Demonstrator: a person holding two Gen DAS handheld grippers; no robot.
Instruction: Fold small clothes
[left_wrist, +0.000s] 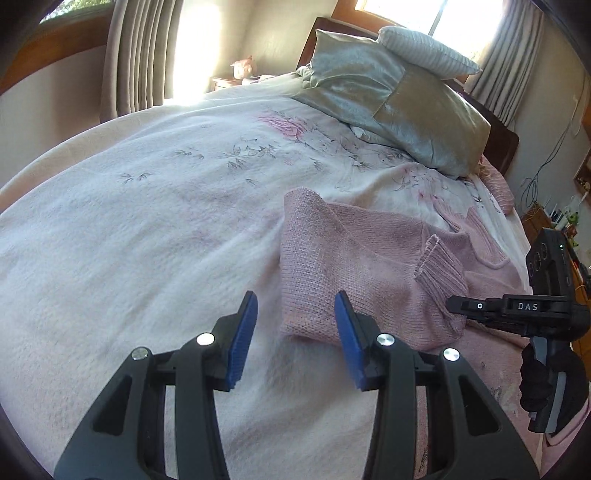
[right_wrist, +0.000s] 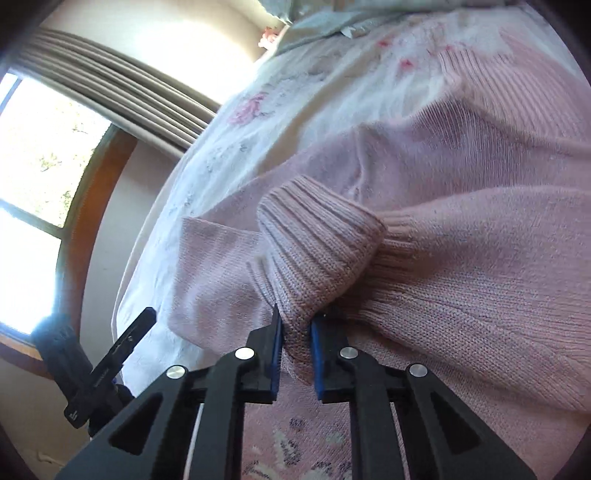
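Step in hand: a sleeve fold. The right gripper (right_wrist: 295, 328) is pinching the ribbed cuff (right_wrist: 317, 236) of the sweater (right_wrist: 461, 266), blue pads closed onto the knit. The left gripper (left_wrist: 295, 332) is hanging with its jaws wide apart and nothing between them, just above the blanket (left_wrist: 147, 240) near the sweater's folded edge.

Next move, as a judgement: the cuff is needing to be carried across the body and laid flat; the left gripper is probably wanted to pin or lift the near edge, so the body is not dragging along.

The sweater is pink, a loose soft knit with ribbed trim. It is lying on the bed, partly folded, one edge already doubled over, well short of the pillows (left_wrist: 388, 99).
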